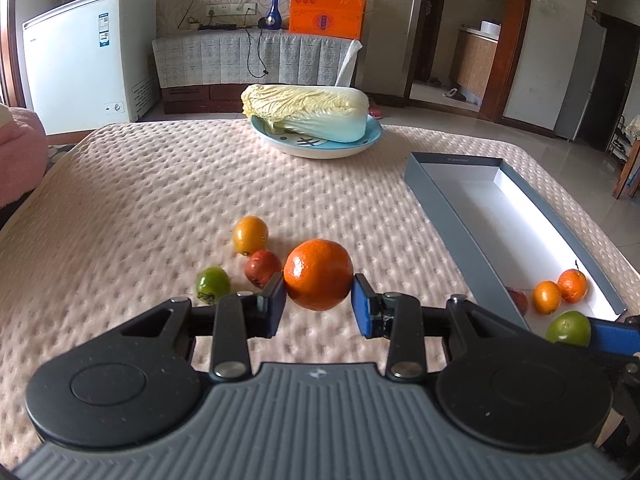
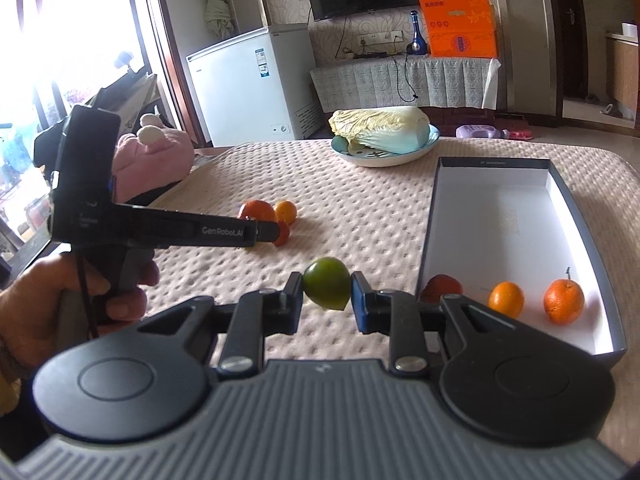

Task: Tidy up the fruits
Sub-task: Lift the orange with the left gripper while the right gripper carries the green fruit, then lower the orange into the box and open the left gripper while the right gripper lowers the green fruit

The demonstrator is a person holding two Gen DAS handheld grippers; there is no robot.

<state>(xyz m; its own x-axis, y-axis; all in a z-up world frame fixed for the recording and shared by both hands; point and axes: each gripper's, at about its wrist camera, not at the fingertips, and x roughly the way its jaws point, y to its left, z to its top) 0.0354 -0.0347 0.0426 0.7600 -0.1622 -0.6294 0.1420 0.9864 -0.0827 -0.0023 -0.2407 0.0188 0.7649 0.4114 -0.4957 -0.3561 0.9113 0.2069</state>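
Note:
In the left wrist view my left gripper [image 1: 319, 298] is shut on a big orange [image 1: 318, 274], held just above the pink quilted table cover [image 1: 140, 208]. Behind it lie a small yellow-orange fruit [image 1: 250, 234], a reddish fruit [image 1: 262, 266] and a green fruit [image 1: 212, 285]. In the right wrist view my right gripper [image 2: 327, 298] is shut on a green fruit [image 2: 326, 282], left of the open grey box [image 2: 576, 216]. Inside the box sit a red fruit [image 2: 440, 286], a small orange [image 2: 506, 299] and a stemmed orange [image 2: 563, 300]. The left gripper's body [image 2: 160, 228] crosses the view, a hand [image 2: 60, 300] on its handle.
A blue plate [image 1: 360, 142] with a Chinese cabbage [image 1: 308, 110] stands at the table's far side. A pink plush toy [image 2: 152, 152] lies off the left edge. Beyond are a white chest freezer [image 1: 84, 52], a covered cabinet and an orange gift box [image 1: 326, 4].

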